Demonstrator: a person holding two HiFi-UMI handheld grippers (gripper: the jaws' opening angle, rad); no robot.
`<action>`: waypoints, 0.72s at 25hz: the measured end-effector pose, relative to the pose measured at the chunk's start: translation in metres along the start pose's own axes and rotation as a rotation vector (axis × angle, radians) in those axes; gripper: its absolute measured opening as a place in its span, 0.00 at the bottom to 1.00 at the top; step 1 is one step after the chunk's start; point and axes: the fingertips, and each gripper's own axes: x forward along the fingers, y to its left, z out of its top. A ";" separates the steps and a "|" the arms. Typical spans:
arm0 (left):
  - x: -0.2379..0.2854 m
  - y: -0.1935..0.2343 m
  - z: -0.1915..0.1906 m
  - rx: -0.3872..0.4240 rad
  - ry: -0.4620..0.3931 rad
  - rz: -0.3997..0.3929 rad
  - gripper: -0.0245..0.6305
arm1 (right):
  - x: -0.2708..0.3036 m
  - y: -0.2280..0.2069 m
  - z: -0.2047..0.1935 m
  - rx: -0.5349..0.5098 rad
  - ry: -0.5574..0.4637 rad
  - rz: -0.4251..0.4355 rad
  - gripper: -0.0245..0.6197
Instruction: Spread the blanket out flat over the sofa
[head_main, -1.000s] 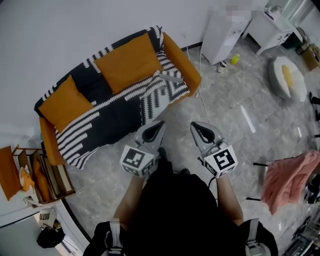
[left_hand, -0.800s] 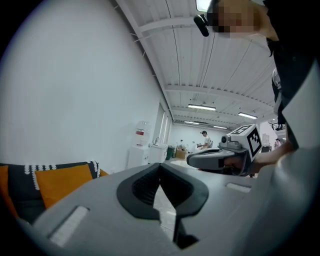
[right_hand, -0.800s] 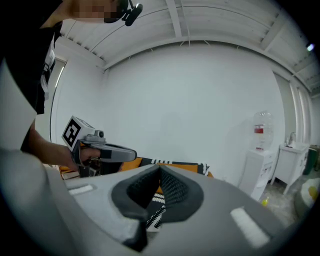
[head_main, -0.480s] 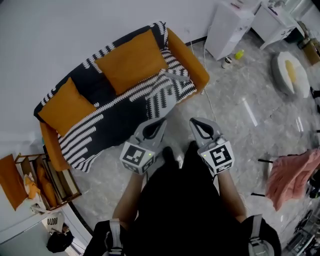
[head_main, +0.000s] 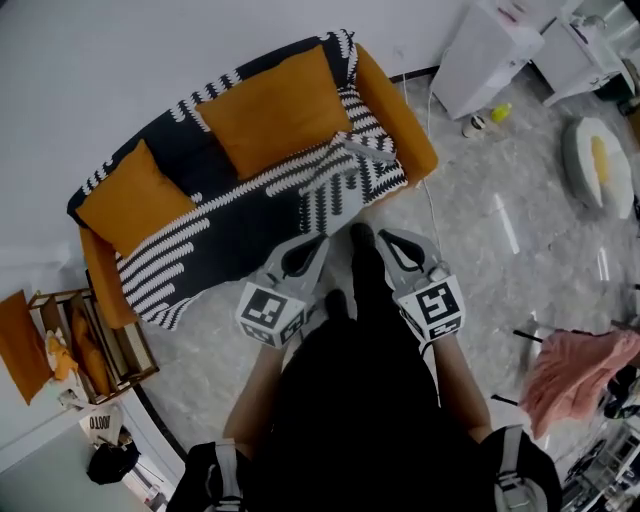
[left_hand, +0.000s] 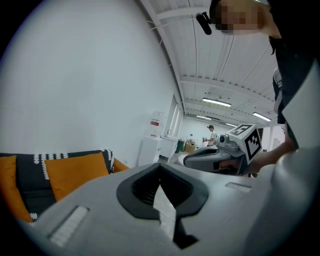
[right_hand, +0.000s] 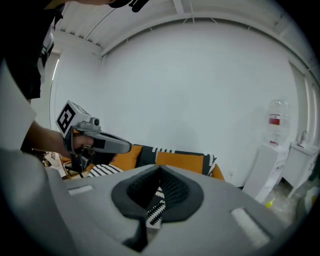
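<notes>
Against the white wall, upper left, the black-and-white blanket is covering the orange sofa, bunching at its right end and wanting smoothing. The left hand-held gripper and right hand-held gripper are hovering nearby, clenched and empty.

Soft, even indoor light fills the head view: the wall is a flat pale grey, and the sofa throws only a faint shadow. The glossy floor carries white glare streaks at 3 o'clock. The person's black top at 6 o'clock is a dark mass without detail. Straight lines bow toward the rim. Both gripper views are fisheye circles with black corners. In the left gripper view, ceiling strip lights glow at 2 o'clock, and the left gripper looms soft and out of focus at 6 o'clock. The right gripper blurs likewise beneath a bright, evenly lit wall.
</notes>
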 end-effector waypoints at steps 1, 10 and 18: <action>0.005 0.006 0.002 -0.001 0.001 0.008 0.05 | 0.009 -0.005 0.001 -0.010 -0.002 0.015 0.04; 0.073 0.065 0.019 -0.054 0.038 0.119 0.05 | 0.089 -0.085 -0.003 -0.007 0.057 0.105 0.04; 0.143 0.108 0.018 -0.108 0.089 0.211 0.05 | 0.156 -0.152 -0.012 -0.004 0.109 0.186 0.04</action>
